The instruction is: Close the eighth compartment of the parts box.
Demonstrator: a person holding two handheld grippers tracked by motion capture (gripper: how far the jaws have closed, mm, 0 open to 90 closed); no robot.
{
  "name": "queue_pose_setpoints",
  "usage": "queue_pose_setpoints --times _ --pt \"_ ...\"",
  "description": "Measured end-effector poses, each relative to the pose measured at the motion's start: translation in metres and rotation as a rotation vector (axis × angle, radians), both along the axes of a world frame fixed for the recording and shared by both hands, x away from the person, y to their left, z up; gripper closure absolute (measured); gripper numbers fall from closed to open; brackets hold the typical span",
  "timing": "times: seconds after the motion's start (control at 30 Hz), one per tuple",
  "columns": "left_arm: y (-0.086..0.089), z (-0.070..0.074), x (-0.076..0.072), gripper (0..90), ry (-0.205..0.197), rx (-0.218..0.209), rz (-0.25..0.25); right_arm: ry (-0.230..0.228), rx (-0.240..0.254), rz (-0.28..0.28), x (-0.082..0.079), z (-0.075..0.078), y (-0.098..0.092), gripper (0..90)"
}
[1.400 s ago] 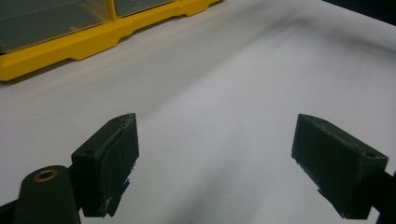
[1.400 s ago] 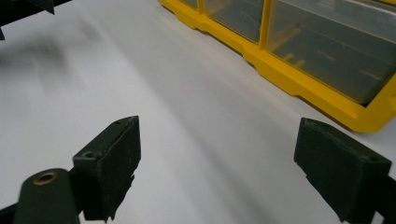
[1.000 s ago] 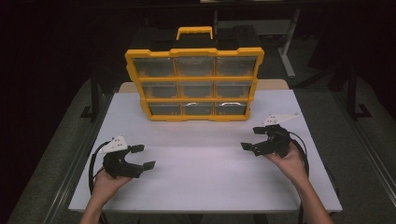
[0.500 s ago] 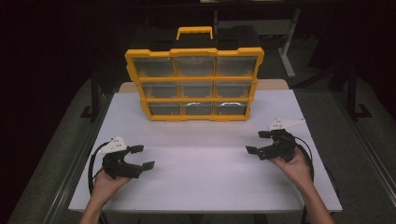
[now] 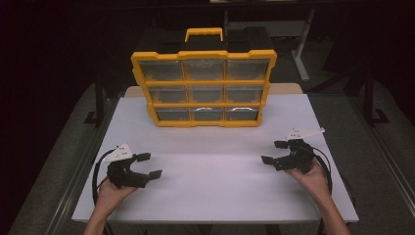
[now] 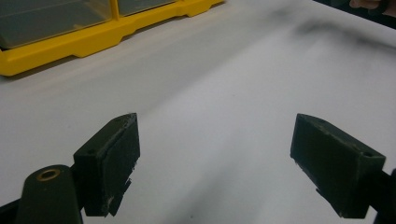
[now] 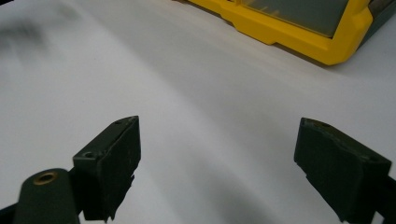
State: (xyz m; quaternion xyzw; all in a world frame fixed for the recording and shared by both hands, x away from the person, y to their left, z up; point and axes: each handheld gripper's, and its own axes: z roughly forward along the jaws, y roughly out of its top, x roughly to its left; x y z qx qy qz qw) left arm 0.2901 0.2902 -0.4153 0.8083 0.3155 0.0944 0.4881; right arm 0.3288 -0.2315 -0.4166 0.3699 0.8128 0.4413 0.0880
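A yellow organiser case (image 5: pixel 203 88) with clear drawer fronts and a handle on top stands upright at the back of the white table (image 5: pixel 210 181). My left gripper (image 5: pixel 149 165) rests at the front left, held in a hand, jaws wide apart with nothing between them. My right gripper (image 5: pixel 274 152) sits at the front right, also open and empty. In the left gripper view the case's yellow base (image 6: pixel 93 39) crosses the top left, beyond my left gripper (image 6: pixel 215 154). In the right gripper view the case's corner (image 7: pixel 299 28) lies at the top right, past my right gripper (image 7: pixel 217 158).
The table's front edge runs close under both forearms. Dark floor and metal frame legs (image 5: pixel 301 54) surround the table. A wooden strip (image 5: pixel 286 89) shows behind the case. Bare white tabletop lies between the two grippers.
My right gripper has drifted toward the front right, away from the case, and lower to the table. The left gripper has stayed put.
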Motion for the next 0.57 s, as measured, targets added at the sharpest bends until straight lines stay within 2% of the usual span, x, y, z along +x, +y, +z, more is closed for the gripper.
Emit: queue_pose_setpoints --times 0.37,0.57 --pt "-0.0006 -0.0030 0.0005 16.1 0.009 0.015 -0.020 0.002 0.016 -0.012 -0.0045 -0.0073 -0.0087 13.8" --pt "-0.0010 -0.0039 0.0013 16.0 0.010 0.006 -0.017 -0.005 0.019 -0.008 -0.0069 -0.0081 -0.0095 13.8"
